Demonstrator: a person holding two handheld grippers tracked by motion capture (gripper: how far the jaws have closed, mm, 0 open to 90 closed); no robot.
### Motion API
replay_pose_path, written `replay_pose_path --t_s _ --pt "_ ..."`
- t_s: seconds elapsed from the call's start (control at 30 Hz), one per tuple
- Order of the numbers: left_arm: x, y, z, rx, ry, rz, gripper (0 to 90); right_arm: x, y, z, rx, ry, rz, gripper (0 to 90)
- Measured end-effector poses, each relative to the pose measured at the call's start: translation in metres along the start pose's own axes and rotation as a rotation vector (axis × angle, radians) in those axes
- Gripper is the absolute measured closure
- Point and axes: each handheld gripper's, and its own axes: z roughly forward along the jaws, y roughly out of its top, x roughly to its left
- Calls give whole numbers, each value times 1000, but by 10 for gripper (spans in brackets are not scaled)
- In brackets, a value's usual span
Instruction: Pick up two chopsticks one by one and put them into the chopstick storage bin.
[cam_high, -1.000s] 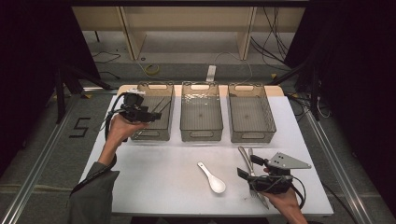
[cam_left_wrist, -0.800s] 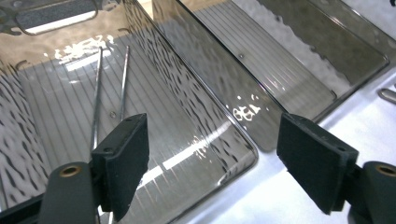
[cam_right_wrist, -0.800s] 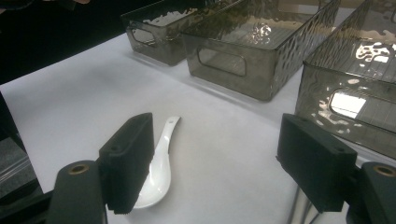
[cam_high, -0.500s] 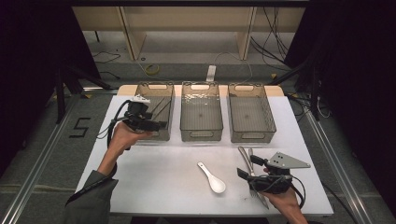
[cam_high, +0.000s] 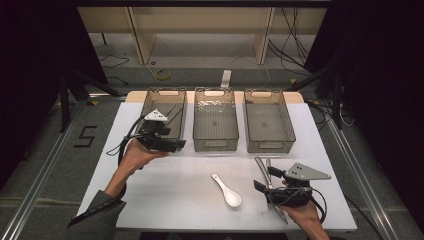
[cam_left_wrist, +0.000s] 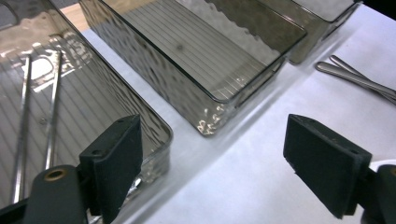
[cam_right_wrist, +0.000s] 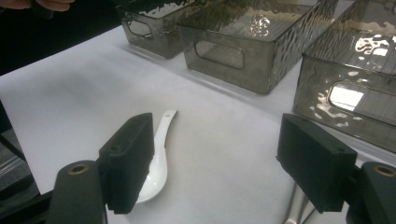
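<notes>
Our left hand-held gripper (cam_high: 172, 145) had just opened wide and empty, chopsticks (cam_left_wrist: 37, 107) now lying in the left bin (cam_high: 150, 102), while the right hand-held gripper (cam_high: 264, 182) waited open near the spoon (cam_high: 227, 191).

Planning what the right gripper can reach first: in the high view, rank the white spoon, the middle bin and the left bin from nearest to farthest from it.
From the right gripper:
1. White spoon, just to its left on the table.
2. Middle bin, beyond the spoon.
3. Left bin, far left, by the left gripper.
</notes>
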Motion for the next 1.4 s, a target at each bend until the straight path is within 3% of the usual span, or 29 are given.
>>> replay_pose_path --t_s 0.17,0.53,0.77,0.93,1.23,1.4 --pt "-3 -13 -2 -17 -25 -19 176 -1 0 0 4 -1 5 282" --pt "-24 -26 -7 -53 -47 26 170 -2 -1 1 12 4 10 282" --pt "-40 -24 1 4 -76 118 164 -2 -1 2 14 8 13 282" --pt "-46 -25 4 27 -85 152 165 -2 -1 2 14 10 14 282" --pt "-54 -26 4 47 -97 170 165 -1 0 4 26 11 10 282" --pt "-57 -31 -1 35 -105 163 165 3 2 8 39 19 7 282"
